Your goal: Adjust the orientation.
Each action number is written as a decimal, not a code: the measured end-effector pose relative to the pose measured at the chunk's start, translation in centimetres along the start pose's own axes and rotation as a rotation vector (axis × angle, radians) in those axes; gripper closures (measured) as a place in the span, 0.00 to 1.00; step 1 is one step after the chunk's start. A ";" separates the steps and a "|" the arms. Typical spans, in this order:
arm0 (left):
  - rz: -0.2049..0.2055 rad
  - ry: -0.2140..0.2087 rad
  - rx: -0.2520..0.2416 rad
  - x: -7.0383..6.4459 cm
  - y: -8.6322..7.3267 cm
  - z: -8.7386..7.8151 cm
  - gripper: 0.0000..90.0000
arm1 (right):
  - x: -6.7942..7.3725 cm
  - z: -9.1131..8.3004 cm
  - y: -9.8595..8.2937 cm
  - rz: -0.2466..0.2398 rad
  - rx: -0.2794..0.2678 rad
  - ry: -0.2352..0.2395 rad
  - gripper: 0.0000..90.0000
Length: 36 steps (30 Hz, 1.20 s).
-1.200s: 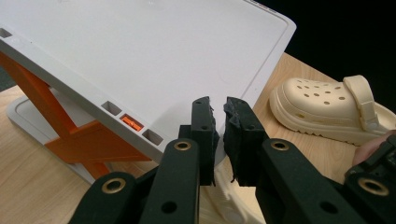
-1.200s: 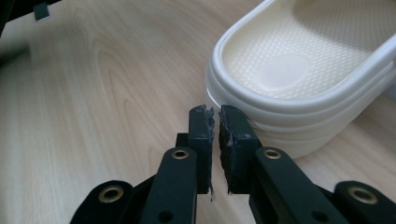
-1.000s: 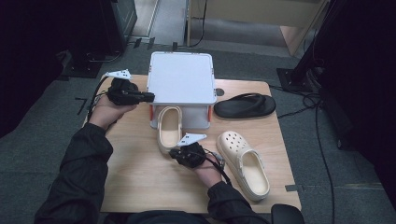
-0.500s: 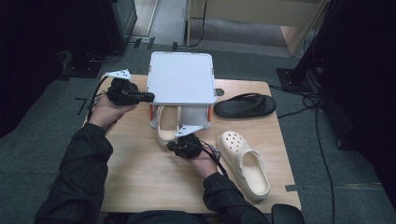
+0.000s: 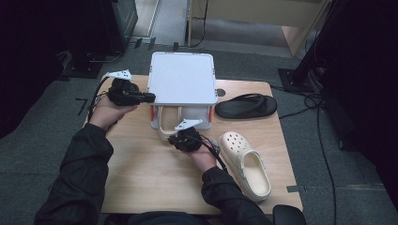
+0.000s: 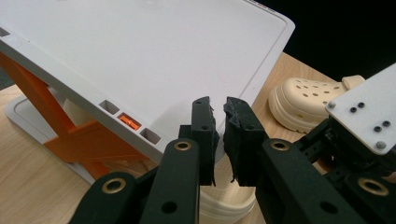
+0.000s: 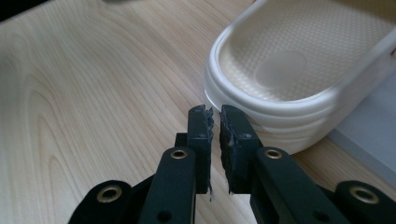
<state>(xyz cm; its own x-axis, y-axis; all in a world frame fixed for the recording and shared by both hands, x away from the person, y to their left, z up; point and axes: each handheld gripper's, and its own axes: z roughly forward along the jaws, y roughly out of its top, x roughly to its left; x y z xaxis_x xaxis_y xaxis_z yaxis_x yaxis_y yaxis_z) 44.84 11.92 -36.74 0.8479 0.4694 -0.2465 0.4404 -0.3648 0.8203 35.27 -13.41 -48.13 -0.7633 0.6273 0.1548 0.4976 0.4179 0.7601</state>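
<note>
Left gripper [image 5: 149, 97] jaws closed, propping white box lid [image 5: 182, 78] up; right gripper [image 7: 215, 122] jaws closed, empty, nudging cream clog [image 7: 299, 70] heel ahead into box.

Your table [image 5: 141, 173] is pale wood with a clear grain and a matt finish. The cream clog [image 7: 299, 70] under the box looks like soft moulded foam, its footbed finely pebbled. The white box lid [image 6: 140, 60] is smooth matt plastic, its struts [image 6: 70, 140] orange plastic. Your jaw pads are black and rough-edged, probably rubber. The black sandal [image 5: 246, 107] seems matt, though it's dim there.
</note>
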 end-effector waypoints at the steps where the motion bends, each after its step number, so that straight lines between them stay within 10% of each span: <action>1: 0.000 0.000 0.000 0.0 0.0 0.0 0.91 | 0.0 0.0 0.1 0.005 -0.001 -0.005 0.91; 25: -0.006 -0.009 -0.002 0.1 0.0 0.0 0.91 | -1.9 2.1 1.7 -0.015 -0.060 -0.042 0.86; 36: -0.019 -0.027 -0.004 0.1 0.0 0.0 0.84 | -1.4 -0.5 0.9 0.000 -0.081 0.018 0.72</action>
<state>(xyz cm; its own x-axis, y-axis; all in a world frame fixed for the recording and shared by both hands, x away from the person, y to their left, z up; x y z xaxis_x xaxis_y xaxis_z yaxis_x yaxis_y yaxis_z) 44.90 11.97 -36.71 0.8470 0.4541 -0.2763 0.4558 -0.3530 0.8171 36.59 -14.27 -47.35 -0.7706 0.6154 0.1655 0.4632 0.3625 0.8087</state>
